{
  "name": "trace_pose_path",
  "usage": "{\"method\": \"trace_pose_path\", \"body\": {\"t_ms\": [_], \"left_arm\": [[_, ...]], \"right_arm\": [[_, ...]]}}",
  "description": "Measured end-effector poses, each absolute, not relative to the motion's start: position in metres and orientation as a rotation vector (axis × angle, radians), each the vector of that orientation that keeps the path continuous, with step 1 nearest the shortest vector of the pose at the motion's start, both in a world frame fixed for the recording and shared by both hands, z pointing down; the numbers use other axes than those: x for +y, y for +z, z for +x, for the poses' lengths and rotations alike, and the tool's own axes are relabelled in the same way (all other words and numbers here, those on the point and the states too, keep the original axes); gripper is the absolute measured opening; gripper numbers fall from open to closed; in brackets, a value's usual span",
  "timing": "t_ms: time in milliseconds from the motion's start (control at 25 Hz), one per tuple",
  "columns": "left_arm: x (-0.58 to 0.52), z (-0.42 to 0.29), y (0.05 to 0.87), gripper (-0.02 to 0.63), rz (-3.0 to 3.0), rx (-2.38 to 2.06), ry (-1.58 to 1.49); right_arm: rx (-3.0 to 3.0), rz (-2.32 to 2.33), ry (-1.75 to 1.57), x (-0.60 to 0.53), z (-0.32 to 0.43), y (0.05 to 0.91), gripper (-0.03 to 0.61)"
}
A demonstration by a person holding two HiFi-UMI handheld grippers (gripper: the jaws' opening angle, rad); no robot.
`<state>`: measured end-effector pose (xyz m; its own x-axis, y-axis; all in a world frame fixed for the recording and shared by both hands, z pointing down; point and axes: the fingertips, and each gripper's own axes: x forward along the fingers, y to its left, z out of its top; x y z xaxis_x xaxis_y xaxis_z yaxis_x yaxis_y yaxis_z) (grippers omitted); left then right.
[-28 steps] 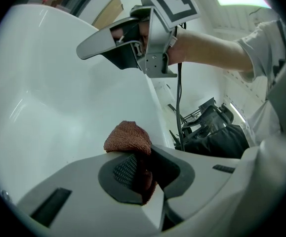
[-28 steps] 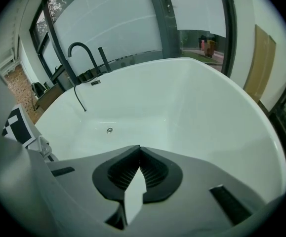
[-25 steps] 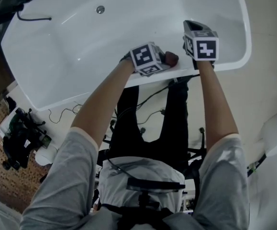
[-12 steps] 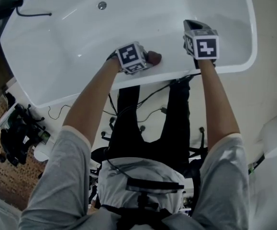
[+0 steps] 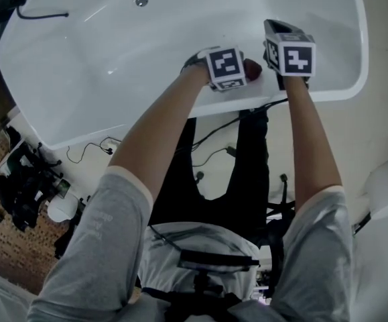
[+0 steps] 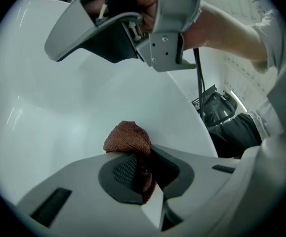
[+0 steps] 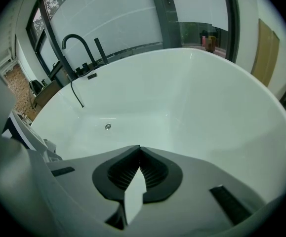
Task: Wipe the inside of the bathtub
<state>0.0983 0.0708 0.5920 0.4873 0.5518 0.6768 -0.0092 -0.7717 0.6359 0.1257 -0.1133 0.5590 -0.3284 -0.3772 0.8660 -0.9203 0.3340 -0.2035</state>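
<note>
My left gripper is clamped on the brown cloth, just inside the bathtub's near rim, toward the right. It looks soft, light and floppy, so I'd keep the grip deep in the fold. My right gripper is closed and empty.

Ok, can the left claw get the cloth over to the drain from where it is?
Probably yes. The left claw is shut on the cloth by the near rim, and nothing lies on the bathtub floor between it and the drain, though it's a long stretch.
</note>
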Motion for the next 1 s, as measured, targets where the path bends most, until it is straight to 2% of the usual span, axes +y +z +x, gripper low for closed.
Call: {"method": "trace_pose_path", "body": {"t_ms": [160,480,760,1000], "left_arm": [[0.072,0.088,0.596,0.034,2.150,0.423,1.266],[0.084,0.003,0.623,0.034,2.056,0.294,1.302],[0.077,0.024,0.636,0.034,2.102,0.295,1.304],[0.062,0.069,0.647,0.034,2.174,0.274,1.226]], "right_arm": [[-1.881,1.120,0.965,-0.114,0.115,0.564,0.006],[-1.853,1.077,1.060,-0.100,0.094,0.590,0.006],[-1.763,1.202,1.149,-0.094,0.099,0.625,0.006],[-1.734,1.320,1.059,-0.116,0.118,0.646,0.006]]}}
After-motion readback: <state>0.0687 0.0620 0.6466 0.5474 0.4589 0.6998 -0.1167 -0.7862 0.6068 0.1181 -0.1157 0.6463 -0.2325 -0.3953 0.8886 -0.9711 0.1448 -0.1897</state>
